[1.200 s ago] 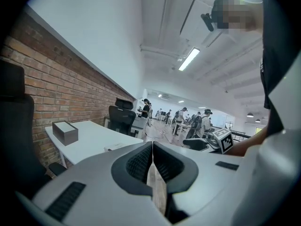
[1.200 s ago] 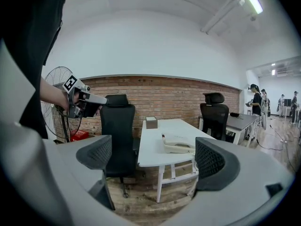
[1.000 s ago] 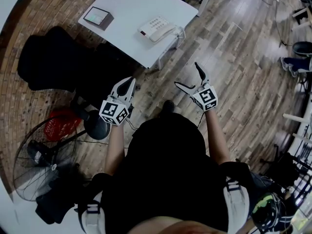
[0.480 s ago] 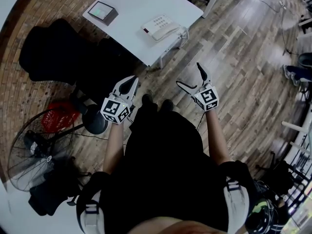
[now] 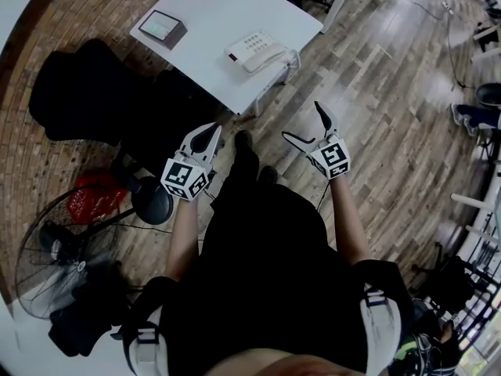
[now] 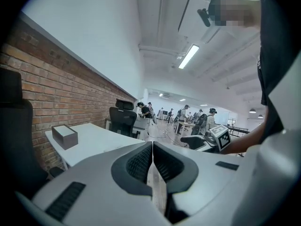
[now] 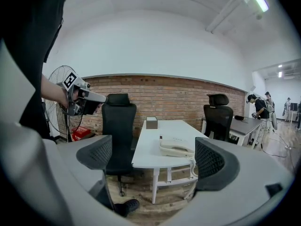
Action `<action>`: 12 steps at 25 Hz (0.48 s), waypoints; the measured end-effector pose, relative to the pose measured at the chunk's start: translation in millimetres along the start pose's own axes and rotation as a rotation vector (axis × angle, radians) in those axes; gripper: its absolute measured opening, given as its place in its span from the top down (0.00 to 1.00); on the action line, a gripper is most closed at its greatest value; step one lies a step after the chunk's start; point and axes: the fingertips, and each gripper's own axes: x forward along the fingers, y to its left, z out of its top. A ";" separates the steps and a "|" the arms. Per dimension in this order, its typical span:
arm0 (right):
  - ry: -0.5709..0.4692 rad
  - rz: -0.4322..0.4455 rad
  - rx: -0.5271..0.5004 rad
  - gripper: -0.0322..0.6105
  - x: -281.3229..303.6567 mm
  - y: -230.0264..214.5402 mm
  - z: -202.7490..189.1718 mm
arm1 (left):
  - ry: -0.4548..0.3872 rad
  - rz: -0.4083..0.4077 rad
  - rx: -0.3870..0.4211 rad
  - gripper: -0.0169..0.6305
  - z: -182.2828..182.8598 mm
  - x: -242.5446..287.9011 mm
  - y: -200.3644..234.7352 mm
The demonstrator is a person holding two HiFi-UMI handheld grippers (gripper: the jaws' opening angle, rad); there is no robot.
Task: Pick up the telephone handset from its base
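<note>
- The telephone handset (image 5: pixel 267 55) lies in its cradle on the base (image 5: pixel 246 43), near the edge of the white table (image 5: pixel 219 2) that faces the person. A coiled cord (image 5: pixel 292 56) hangs off that edge.
- A small box (image 5: pixel 161 27) stands on the same table, well apart from the phone.
- The right gripper (image 5: pixel 301 121) hovers over the wood floor (image 5: pixel 376 92), well short of the table. Its jaws are spread wide with nothing between them, and in its own view the far-off phone shows between the pads.
- The left gripper (image 5: pixel 208 131) is held level with it, jaws pressed together on nothing.
- A black chair (image 5: pixel 86 92) stands left of the table. Near the fan (image 5: pixel 55 249) sits something red (image 5: pixel 92 202), perhaps a basket.
</note>
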 end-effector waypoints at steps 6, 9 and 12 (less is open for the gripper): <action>0.022 -0.023 -0.007 0.13 17.4 -9.4 0.1 | 0.007 -0.023 -0.006 0.94 2.7 14.0 21.4; 0.015 -0.034 0.001 0.13 28.5 -14.8 8.4 | 0.012 -0.029 -0.015 0.94 3.8 22.1 35.2; 0.016 -0.052 0.003 0.13 40.8 -23.6 12.8 | 0.011 -0.040 -0.019 0.94 9.6 32.0 49.7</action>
